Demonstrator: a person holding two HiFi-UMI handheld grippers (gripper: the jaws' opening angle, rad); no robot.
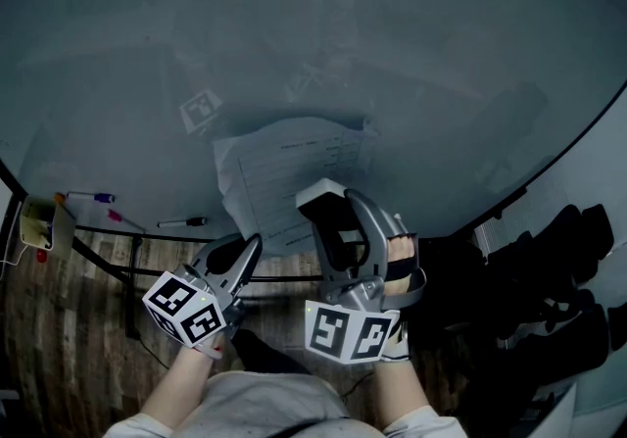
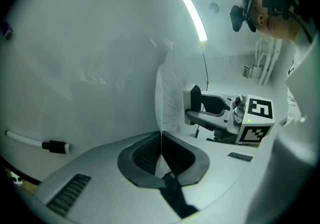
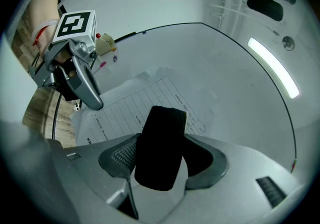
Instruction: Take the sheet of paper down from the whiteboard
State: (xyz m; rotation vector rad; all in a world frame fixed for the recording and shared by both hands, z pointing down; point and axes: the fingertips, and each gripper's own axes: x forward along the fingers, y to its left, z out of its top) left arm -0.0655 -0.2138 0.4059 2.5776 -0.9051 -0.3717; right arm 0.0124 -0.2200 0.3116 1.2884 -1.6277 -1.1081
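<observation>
Sheet partly covered, print illegible
Head view, centre: the right gripper point(image 1: 330, 211) and eraser point(image 1: 320, 192) hide the lower right of the sheet of paper point(image 1: 279, 167); its print is too small to read.

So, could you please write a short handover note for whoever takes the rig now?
Left gripper: shut on the sheet of paper near its lower left corner.
Right gripper: closed on a block, white on one side, black on the other, in front of the sheet.
Done: both things are gripped.
Left: draw the sheet away from the whiteboard. I cannot tell whether the block or the sheet touches the board.
</observation>
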